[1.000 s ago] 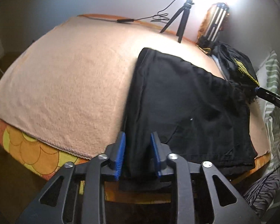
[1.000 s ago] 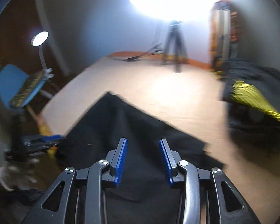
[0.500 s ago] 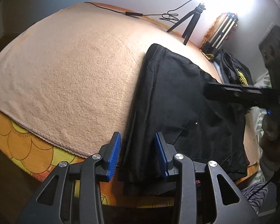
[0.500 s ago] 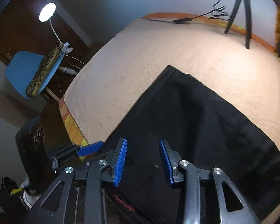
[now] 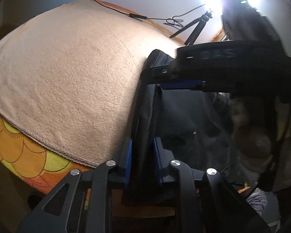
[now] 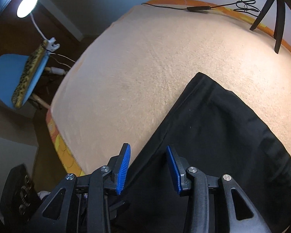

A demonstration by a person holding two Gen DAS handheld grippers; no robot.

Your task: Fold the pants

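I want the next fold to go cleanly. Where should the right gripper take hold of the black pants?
Judging by their pose: the folded left edge of the black pants, from above, since the right gripper straddles that raised edge on the flat beige blanket.

Your black pants [image 6: 219,136] look like matt, smooth cloth; the peach blanket [image 6: 155,68] under them is nubbly terry. Your right gripper [image 6: 148,167] has ribbed blue plastic pads [image 6: 123,169] and shiny metal screws.
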